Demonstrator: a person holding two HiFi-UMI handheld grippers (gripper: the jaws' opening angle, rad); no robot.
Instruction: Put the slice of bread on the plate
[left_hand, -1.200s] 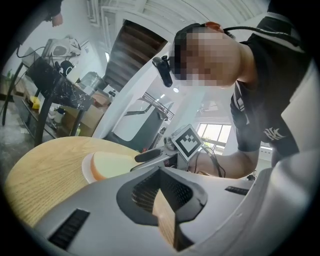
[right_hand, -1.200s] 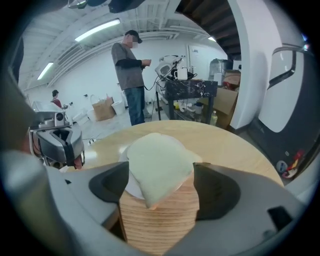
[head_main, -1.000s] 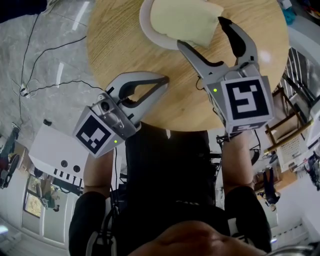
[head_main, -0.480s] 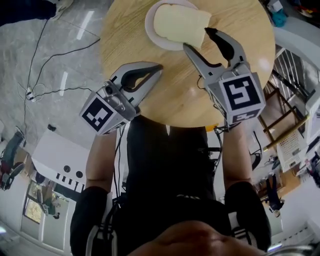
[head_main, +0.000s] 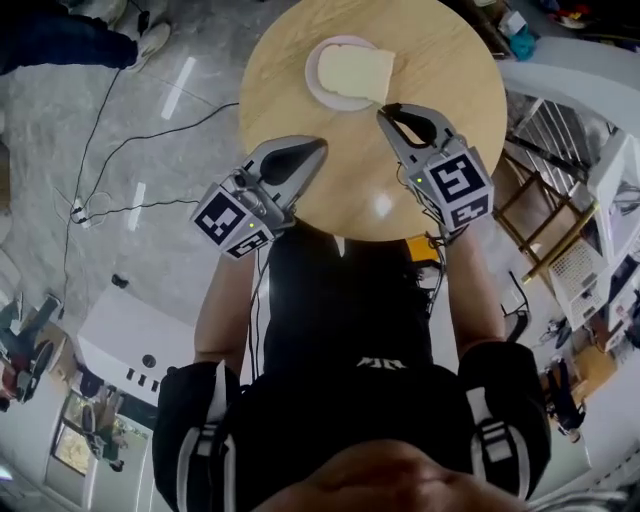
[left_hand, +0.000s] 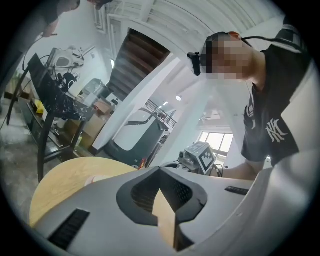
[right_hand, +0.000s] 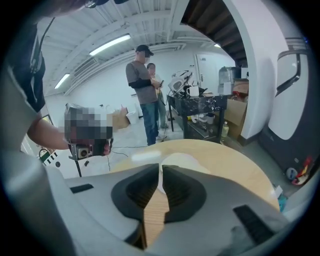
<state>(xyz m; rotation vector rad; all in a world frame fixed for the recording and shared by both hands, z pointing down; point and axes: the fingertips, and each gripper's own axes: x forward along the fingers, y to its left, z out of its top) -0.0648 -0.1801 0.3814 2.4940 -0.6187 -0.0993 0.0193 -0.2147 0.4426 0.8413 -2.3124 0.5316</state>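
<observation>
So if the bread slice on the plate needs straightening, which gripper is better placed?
Right. The bread slice already lies on the plate. The right gripper, jaws just closing with nothing between them, points at the plate from close by; the left gripper, shut and empty, sits further back.

the slice of bread (head_main: 357, 72) lies on the plate (head_main: 314, 82), its right edge reaching past the rim. the plate sits on the round table (head_main: 455, 70), toward its far side. cables (head_main: 120, 160) trail over the floor left of the table, and a chair (head_main: 520, 212) stands just right of it. beyond the table two people (right_hand: 144, 85) stand beside a loaded bench (right_hand: 200, 107).
</observation>
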